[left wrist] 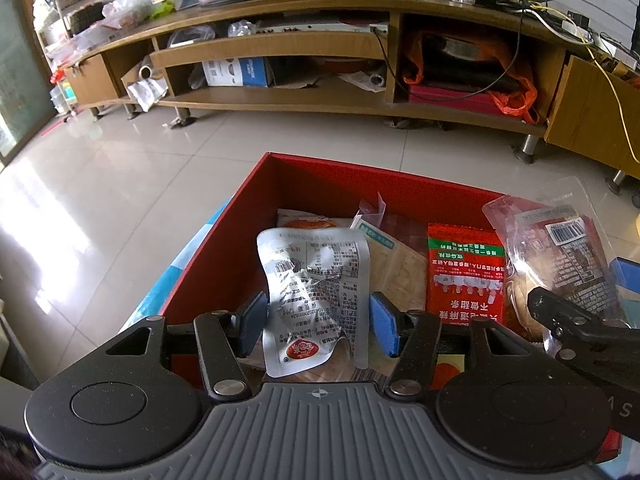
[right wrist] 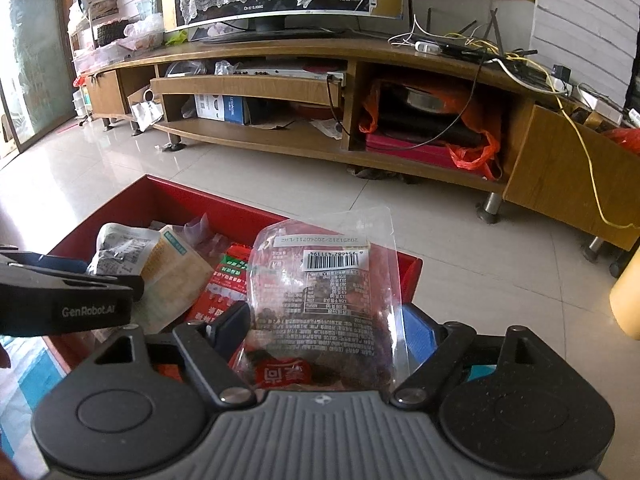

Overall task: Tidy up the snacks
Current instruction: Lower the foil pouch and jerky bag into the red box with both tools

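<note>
A red box (left wrist: 224, 248) holds several snack packets; it also shows in the right wrist view (right wrist: 168, 200). My left gripper (left wrist: 318, 322) is over the box with its jaws apart, and a crumpled silver packet (left wrist: 316, 280) stands between them with gaps on both sides. A red packet (left wrist: 464, 276) lies in the box to its right. My right gripper (right wrist: 324, 332) is closed on a clear packet of dark snacks with a barcode (right wrist: 328, 292), held above the box's right end. That packet shows at the right of the left wrist view (left wrist: 560, 256).
A long wooden TV stand (right wrist: 360, 56) with cluttered shelves, a monitor and cables runs across the back. Tiled floor (left wrist: 120, 184) lies between it and the box. A blue patterned surface (left wrist: 188, 256) shows under the box's left side.
</note>
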A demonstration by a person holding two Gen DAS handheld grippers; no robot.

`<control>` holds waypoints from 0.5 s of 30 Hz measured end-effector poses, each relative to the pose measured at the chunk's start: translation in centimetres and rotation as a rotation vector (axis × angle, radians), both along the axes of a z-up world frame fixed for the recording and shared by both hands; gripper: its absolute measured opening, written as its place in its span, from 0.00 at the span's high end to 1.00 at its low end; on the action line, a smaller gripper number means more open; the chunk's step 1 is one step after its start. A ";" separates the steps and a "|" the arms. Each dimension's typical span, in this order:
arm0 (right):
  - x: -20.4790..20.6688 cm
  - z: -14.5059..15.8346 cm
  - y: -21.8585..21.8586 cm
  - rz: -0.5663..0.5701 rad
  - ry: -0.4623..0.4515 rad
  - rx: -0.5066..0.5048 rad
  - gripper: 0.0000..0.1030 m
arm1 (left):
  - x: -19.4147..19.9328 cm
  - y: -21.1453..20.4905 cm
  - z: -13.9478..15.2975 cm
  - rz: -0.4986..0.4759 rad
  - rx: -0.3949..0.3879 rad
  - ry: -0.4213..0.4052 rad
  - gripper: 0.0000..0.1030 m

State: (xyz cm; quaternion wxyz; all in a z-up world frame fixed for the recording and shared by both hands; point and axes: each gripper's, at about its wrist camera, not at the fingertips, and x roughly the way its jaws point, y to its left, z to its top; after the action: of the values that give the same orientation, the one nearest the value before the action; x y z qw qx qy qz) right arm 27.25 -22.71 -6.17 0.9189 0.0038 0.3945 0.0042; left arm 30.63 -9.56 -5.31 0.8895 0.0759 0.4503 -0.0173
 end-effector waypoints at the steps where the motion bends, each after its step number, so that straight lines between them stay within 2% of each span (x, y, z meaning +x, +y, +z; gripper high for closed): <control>1: 0.0 0.0 0.0 0.001 0.001 0.002 0.20 | 0.0 0.0 -0.1 -0.001 0.000 0.002 0.37; 5: 0.0 0.1 -0.3 -0.007 -0.003 0.028 0.20 | 0.0 -0.2 -0.1 0.000 0.004 0.003 0.36; 7: 0.0 0.2 -0.2 -0.006 -0.003 0.029 0.20 | 0.0 -0.1 -0.1 0.004 0.004 0.001 0.31; 15: 0.0 0.2 0.1 0.006 -0.009 0.018 0.20 | -0.1 -0.2 0.0 0.007 0.009 -0.006 0.30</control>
State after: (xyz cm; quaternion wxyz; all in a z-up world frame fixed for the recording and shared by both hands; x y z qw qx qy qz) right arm 27.30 -22.62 -5.95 0.9206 0.0107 0.3902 0.0107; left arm 30.54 -9.77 -5.27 0.8905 0.0785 0.4479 -0.0120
